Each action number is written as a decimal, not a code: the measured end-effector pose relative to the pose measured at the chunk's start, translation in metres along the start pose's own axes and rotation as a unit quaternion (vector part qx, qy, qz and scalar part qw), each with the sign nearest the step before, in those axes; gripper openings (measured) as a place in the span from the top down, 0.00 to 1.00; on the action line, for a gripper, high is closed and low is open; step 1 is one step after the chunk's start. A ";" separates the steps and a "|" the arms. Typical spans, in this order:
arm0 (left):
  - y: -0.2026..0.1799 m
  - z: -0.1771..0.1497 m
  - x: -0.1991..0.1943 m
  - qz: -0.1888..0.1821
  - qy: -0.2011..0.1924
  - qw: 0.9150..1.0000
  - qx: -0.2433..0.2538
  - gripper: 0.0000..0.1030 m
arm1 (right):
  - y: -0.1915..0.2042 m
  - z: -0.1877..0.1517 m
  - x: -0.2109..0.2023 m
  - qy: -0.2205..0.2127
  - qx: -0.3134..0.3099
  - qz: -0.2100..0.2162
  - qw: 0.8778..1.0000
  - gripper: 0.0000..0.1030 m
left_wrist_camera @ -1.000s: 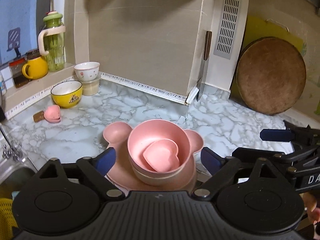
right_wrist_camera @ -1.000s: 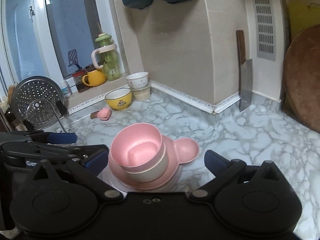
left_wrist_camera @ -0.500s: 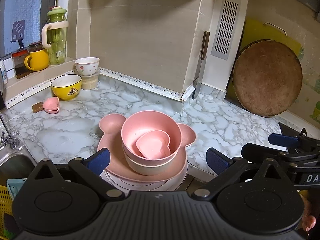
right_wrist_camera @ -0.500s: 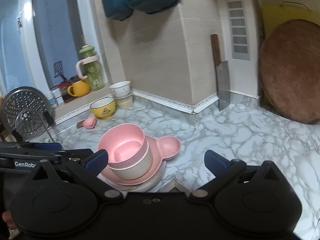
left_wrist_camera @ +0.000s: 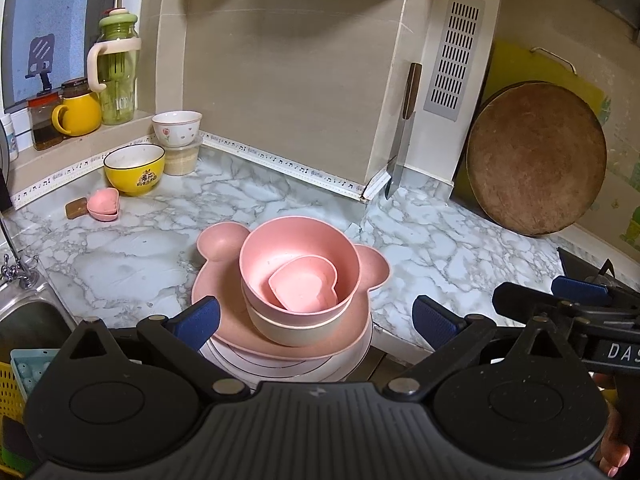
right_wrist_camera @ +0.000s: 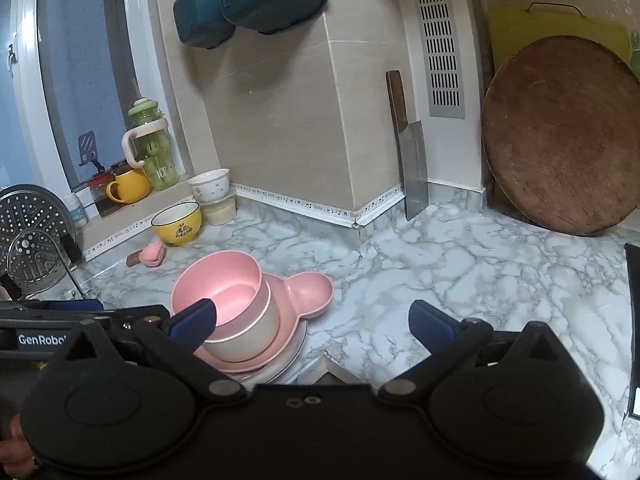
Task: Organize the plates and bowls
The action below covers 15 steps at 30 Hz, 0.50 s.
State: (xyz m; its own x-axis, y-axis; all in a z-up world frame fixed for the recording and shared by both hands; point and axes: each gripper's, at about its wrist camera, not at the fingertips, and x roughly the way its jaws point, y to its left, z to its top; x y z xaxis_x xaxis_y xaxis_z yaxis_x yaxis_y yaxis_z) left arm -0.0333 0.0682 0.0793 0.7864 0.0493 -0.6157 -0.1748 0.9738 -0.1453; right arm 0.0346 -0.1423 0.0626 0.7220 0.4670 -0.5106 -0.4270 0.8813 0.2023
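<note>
a stack (left_wrist_camera: 296, 320) of plates, pink bowl and heart dish is built at the counter edge; yellow bowl (left_wrist_camera: 134, 170) and small pink dish (left_wrist_camera: 104, 204) are left apart; left gripper (left_wrist_camera: 316, 320) and right gripper (right_wrist_camera: 312, 320) are spread wide, nothing gripped

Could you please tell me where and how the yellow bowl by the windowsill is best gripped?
I would grip the yellow bowl at its rim: it stands upright and open, so one finger can go inside, one outside. Come from above on the near right side, since the small pink dishes crowd its left and the white bowl sits behind.
</note>
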 end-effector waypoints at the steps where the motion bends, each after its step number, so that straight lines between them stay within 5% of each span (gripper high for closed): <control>1: -0.001 0.000 0.000 0.000 0.000 1.000 0.001 0.00 | 0.000 0.000 0.000 0.001 0.000 0.001 1.000 0.00; 15: -0.002 -0.001 0.007 -0.005 0.017 1.000 0.000 0.00 | 0.000 0.001 0.002 0.004 0.001 0.003 1.000 0.00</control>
State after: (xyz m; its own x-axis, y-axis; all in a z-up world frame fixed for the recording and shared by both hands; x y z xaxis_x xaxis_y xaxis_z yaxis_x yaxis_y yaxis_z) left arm -0.0284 0.0661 0.0748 0.7679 0.0319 -0.6398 -0.1673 0.9741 -0.1522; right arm 0.0362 -0.1414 0.0621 0.7146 0.4721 -0.5162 -0.4301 0.8785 0.2080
